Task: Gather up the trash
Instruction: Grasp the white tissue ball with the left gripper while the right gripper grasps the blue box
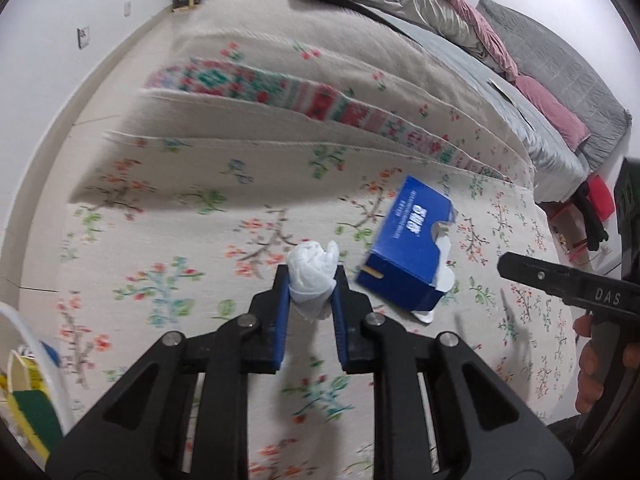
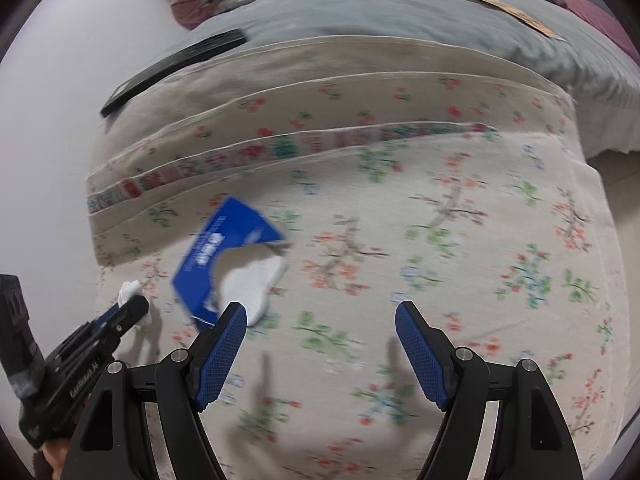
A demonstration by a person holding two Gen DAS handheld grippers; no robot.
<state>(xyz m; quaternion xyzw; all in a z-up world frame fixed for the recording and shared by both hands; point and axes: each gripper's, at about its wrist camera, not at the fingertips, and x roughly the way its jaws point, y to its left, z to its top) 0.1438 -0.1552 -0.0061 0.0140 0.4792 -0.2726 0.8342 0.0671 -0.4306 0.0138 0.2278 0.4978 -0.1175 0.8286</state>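
My left gripper (image 1: 313,280) is shut on a crumpled white tissue (image 1: 313,276) and holds it above the floral blanket (image 1: 180,208). It also shows at the lower left of the right wrist view (image 2: 134,306) with the tissue (image 2: 130,290) at its tips. A blue tissue box (image 1: 408,248) lies on the blanket just right of the left gripper, with white tissue poking out of its opening (image 2: 250,284). My right gripper (image 2: 320,320) is open and empty above the blanket, right of the box (image 2: 224,248).
The folded floral blanket covers the bed (image 2: 400,20). Pink and grey bedding (image 1: 440,8) is piled at the far side. A long black object (image 2: 172,68) and a thin tan strip (image 2: 512,12) lie on the grey sheet. A bag edge (image 1: 24,380) shows at lower left.
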